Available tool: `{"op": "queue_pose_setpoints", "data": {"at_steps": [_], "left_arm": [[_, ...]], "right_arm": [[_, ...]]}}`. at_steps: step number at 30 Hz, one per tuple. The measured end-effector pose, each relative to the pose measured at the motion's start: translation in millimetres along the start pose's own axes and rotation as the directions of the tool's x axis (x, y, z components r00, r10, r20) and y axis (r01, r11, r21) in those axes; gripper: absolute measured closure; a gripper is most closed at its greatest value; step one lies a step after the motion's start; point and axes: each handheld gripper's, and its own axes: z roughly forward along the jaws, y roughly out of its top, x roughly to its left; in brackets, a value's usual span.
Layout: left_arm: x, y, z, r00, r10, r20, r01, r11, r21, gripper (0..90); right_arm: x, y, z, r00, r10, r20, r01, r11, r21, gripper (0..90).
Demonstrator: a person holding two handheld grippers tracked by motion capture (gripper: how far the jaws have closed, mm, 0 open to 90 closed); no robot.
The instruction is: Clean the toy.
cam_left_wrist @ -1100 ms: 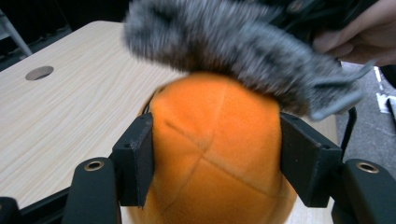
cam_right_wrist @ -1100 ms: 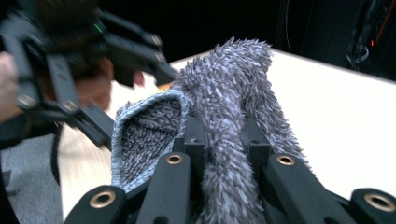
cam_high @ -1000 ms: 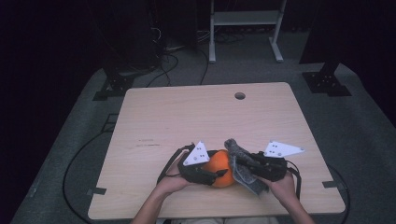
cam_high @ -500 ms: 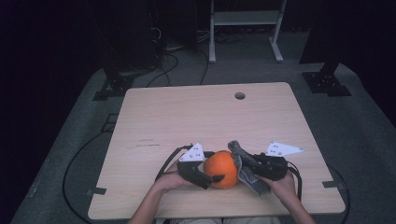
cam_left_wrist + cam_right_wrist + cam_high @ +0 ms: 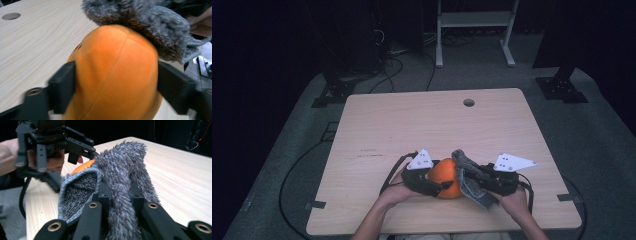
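While the work sits close to the desk's near edge, a little right of its middle, we start at the left: our left hand-held gripper has its black jaws spread fairly wide and pressed against both flanks of the orange plush ball, which it holds just above or on the wood; we cannot tell which. In the left gripper view the ball is rounded and soft, short-napped fabric with stitched seams running over its crown, bulging slightly between the jaws. Moving right, the grey fuzzy sock drapes over the ball's right shoulder; its outside is long, shaggy pile and its inside a tighter knit, seen at the open cuff in the right gripper view. Farthest right, our right hand-held gripper has its jaws drawn narrow on a fold of that sock, pinching it. We judge the step in hand to be pulling the sock over the ball, with only the top covered so far. Next, we think, the cuff must be stretched open and drawn leftward and down across the ball while the left grip stays steady.
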Motion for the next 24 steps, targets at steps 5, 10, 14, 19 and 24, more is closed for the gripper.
{"op": "queue_pose_setpoints", "data": {"at_steps": [5,10,14,19,24], "left_arm": [[9.4,-11.1,0.5,0.9992,0.018,0.035,-0.018,0.9997,0.016,7.9],[6.5,-14.2,3.6,0.9976,0.068,-0.011,-0.068,0.9976,-0.011,24.6],[2.1,-9.9,9.9,0.9975,0.032,-0.063,-0.034,0.9991,-0.024,29.0],[-5.1,-9.8,12.3,0.9972,0.065,-0.036,-0.066,0.9977,-0.016,30.0],[-2.8,-12.4,8.2,0.9947,0.093,0.044,-0.092,0.9957,-0.004,26.8]], "right_arm": [[-6.1,-6.0,1.6,0.9998,0.019,0.005,-0.019,1.000,-0.003,76.1],[-7.6,-6.8,-0.8,0.9995,0.014,0.030,-0.014,1.000,0.005,76.1],[10.6,4.5,-4.4,0.9961,-0.088,0.013,0.088,0.996,-0.011,76.7],[19.1,12.2,2.3,0.9873,-0.158,0.013,0.158,0.987,0.022,76.7],[-4.9,-0.6,-7.7,0.9950,-0.079,0.061,0.078,0.997,0.022,76.5]]}}
